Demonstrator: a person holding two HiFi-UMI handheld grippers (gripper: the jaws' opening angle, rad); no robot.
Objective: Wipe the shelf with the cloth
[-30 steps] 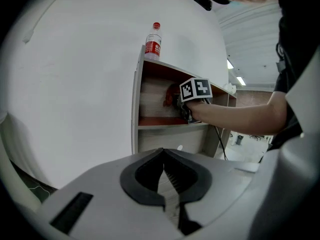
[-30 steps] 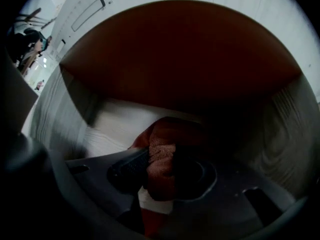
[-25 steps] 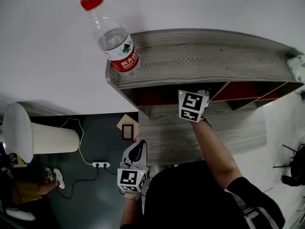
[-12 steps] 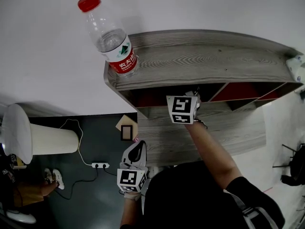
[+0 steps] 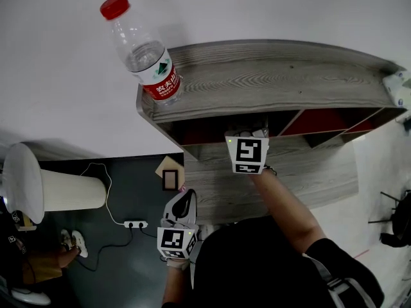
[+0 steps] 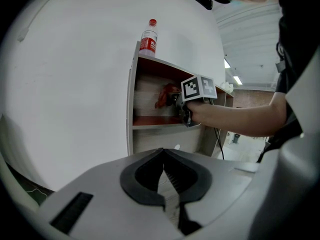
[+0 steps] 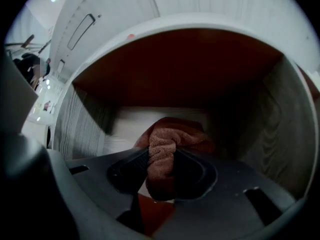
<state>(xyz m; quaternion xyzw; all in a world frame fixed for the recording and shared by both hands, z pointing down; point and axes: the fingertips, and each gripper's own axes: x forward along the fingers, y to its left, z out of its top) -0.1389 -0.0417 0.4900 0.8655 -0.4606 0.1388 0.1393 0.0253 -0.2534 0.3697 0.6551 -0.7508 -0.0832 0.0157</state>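
Cloth (image 7: pixel 162 149): rust-red terry with a looped nap, bunched into a thick fold. Your right tool (image 7: pixel 161 171) is clamped on that fold, its dark pads pressing from both sides, and the loose bulk spills forward past the tips. The cloth sits inside the upper-left compartment of the shelf (image 5: pixel 270 82), close to the pale back panel; whether it touches the panel cannot be confirmed.

Shelf construction: grey laminate with printed wood grain on the top board and fronts, and red-brown lining inside the compartments. Slanted dividers stand further to the right. Your right forearm reaches in over the front edge of the board below that compartment.

Left tool (image 6: pixel 164 176): jaws drawn together, nothing between them. You hold it low, in front of the shelf and well apart from it, pointing toward its left end.

Items around the shelf:
- Bottle (image 5: pixel 144 50): clear plastic, red cap, red-and-white label. It stands upright on the top board at the left front corner, above the compartment's left side and not in the right tool's way.
- White cylinder (image 5: pixel 64 188): lying on the dark floor, left of the shelf.
- White power strip (image 5: pixel 135 222): on the floor with a trailing cable, below the shelf's left end.
- Small tan square object (image 5: pixel 170 172): just beside the shelf's foot.
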